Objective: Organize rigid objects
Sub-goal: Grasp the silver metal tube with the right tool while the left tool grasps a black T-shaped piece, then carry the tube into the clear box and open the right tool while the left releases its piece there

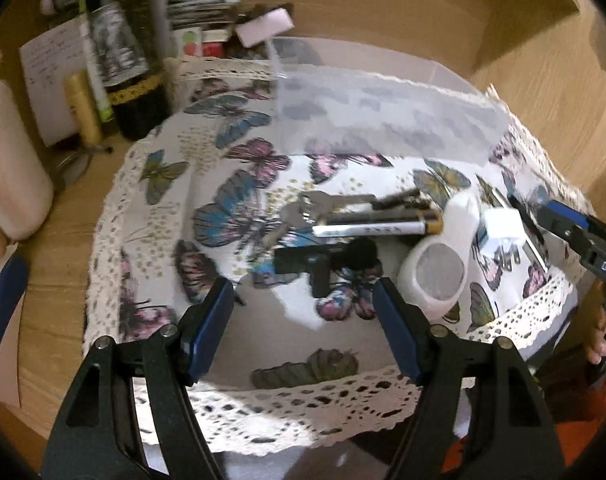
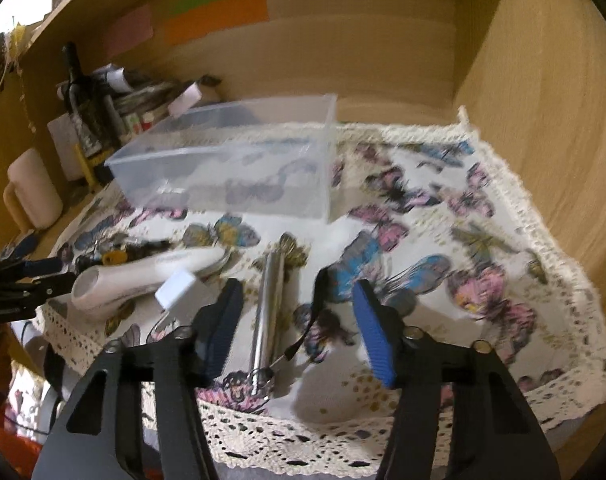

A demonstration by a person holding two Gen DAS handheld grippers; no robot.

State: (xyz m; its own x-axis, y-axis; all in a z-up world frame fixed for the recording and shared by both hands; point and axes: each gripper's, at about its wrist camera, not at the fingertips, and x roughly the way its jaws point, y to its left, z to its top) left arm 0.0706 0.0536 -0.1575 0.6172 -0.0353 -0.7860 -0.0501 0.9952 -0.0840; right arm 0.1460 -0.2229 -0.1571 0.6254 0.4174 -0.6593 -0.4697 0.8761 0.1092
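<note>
A clear plastic bin (image 1: 383,112) stands at the back of a butterfly-print cloth (image 1: 239,168); it also shows in the right wrist view (image 2: 231,160). Before it lie keys (image 1: 323,204), batteries (image 1: 379,226), a black clip microphone (image 1: 323,260), a white thermometer (image 1: 439,264) and a white charger cube (image 1: 503,224). My left gripper (image 1: 303,300) is open just above the microphone. My right gripper (image 2: 297,304) is open over a silver metal stick (image 2: 269,300) with a black strap (image 2: 315,312). The thermometer (image 2: 151,276) and charger (image 2: 179,290) lie to its left.
A dark bottle (image 1: 123,48), papers, a pink mug (image 1: 11,160) and small boxes crowd the wooden desk's back left. Wooden walls (image 2: 543,120) enclose the back and right. Coloured sticky notes (image 2: 215,16) hang on the back wall. The cloth's lace edge (image 1: 303,412) overhangs the front.
</note>
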